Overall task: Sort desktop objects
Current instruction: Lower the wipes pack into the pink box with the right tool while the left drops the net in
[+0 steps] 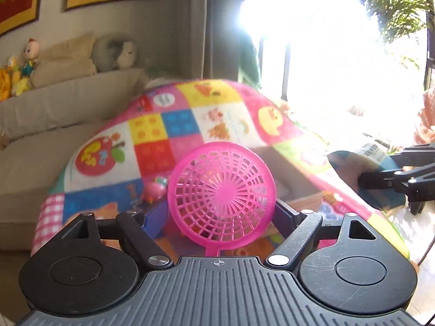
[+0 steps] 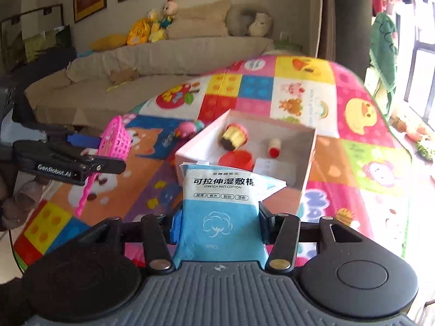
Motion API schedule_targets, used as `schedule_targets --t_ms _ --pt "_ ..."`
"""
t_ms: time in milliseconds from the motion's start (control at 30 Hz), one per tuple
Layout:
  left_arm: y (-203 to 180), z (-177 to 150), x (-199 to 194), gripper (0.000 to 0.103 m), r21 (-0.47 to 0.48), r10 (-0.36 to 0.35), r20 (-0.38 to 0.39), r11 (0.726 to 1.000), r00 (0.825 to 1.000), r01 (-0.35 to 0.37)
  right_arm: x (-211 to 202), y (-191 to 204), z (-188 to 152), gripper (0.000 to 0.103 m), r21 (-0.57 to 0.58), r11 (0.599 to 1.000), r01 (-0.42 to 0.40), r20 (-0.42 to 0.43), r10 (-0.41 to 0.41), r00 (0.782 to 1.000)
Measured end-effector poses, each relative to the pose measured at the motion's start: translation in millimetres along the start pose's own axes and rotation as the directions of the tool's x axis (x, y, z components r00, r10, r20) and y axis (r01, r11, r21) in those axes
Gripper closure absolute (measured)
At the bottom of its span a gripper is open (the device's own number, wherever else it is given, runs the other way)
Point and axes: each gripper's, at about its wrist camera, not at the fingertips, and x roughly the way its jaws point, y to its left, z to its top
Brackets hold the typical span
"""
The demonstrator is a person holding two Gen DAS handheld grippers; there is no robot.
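My left gripper (image 1: 221,212) is shut on a pink plastic toy strainer (image 1: 221,190), held up above the colourful play mat; it also shows in the right wrist view (image 2: 115,142). My right gripper (image 2: 218,222) is shut on a blue and white pack of wet cotton pads (image 2: 221,203), held in front of an open cardboard box (image 2: 307,174). The pack also shows at the right of the left wrist view (image 1: 364,174). The box holds a toy cupcake (image 2: 235,135), a red bowl (image 2: 235,160) and a small red and white toy (image 2: 274,146).
A small round pink toy (image 2: 187,129) lies on the mat (image 2: 361,114) left of the box. A beige sofa (image 2: 163,62) with plush toys stands behind. A bright window (image 1: 339,40) is on the right.
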Motion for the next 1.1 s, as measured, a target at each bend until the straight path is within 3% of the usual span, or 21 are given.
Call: schedule_targets --t_ms 67,167,300,367,433,500,633,800,967,1100 --pt "-10 24 5 0.017 0.023 0.005 0.056 1.0 0.998 -0.006 -18 -18 25 0.052 0.041 0.998 0.049 0.097 -0.053 0.994" --pt "-24 54 40 0.017 -0.006 -0.014 0.063 1.0 0.998 0.015 -24 -41 52 0.052 0.096 0.989 0.112 0.168 -0.127 0.978" --pt "-41 70 107 0.016 -0.029 -0.051 0.033 0.998 0.998 0.052 -3 -62 65 0.052 0.139 0.979 0.152 0.174 -0.175 0.969" --pt "-41 69 143 0.007 -0.046 -0.082 -0.032 0.996 0.996 0.08 17 -70 68 0.052 0.154 0.975 0.16 0.152 -0.183 0.971" --pt "-33 60 162 0.007 -0.096 -0.084 -0.087 0.993 0.993 0.075 38 -78 68 0.052 0.17 0.972 0.163 0.121 -0.185 0.975" --pt "-21 44 164 0.006 -0.114 -0.065 -0.109 0.992 0.992 0.052 56 -86 66 0.052 0.184 0.969 0.167 0.093 -0.186 0.978" --pt "-1 9 151 0.005 -0.073 0.05 -0.116 0.996 0.992 -0.059 93 -92 59 0.052 0.206 0.967 0.153 0.031 -0.162 0.986" --pt "24 -30 129 0.004 -0.087 0.149 -0.148 0.983 0.978 -0.162 141 -76 47 0.052 0.209 0.968 0.137 -0.058 -0.127 0.99" --pt "40 -54 117 0.002 -0.097 0.182 -0.205 0.974 0.962 -0.205 169 -45 41 0.052 0.174 0.979 0.105 -0.109 -0.087 0.99" --pt "42 -66 111 0.002 -0.112 0.167 -0.223 0.974 0.96 -0.195 183 -19 43 0.052 0.13 0.988 0.087 -0.12 -0.071 0.99"
